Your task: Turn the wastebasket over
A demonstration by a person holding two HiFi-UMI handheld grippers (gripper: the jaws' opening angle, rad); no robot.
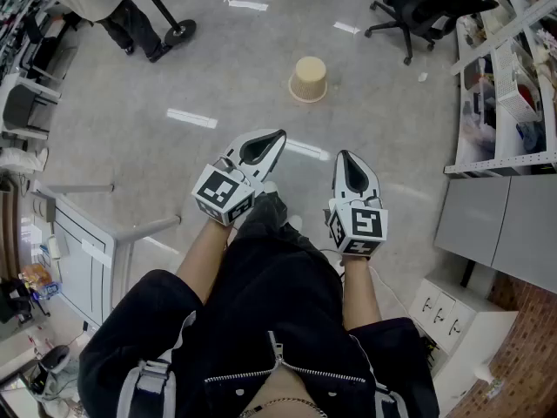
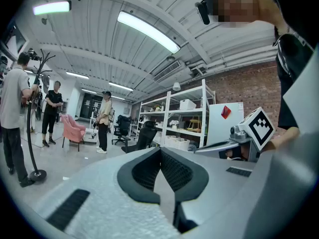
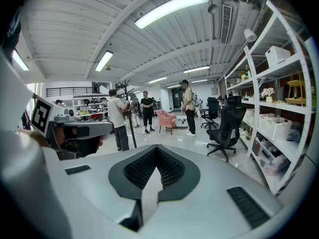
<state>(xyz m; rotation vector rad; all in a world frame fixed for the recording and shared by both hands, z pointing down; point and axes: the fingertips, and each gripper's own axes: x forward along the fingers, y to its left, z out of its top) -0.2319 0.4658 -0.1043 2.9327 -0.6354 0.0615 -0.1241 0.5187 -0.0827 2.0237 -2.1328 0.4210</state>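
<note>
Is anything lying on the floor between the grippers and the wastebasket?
Nothing visible does. Only bare floor lies between the wastebasket and the left gripper and right gripper, both shut and empty. The office chair and the stand base sit well off to the sides.

Wastebasket [image 1: 309, 79]: one is standing. Grippers: two, left gripper [image 1: 277, 138] and right gripper [image 1: 344, 158], are hovering on the wastebasket's near side. Office chair [image 1: 426, 7]: one is standing beyond it.
</note>
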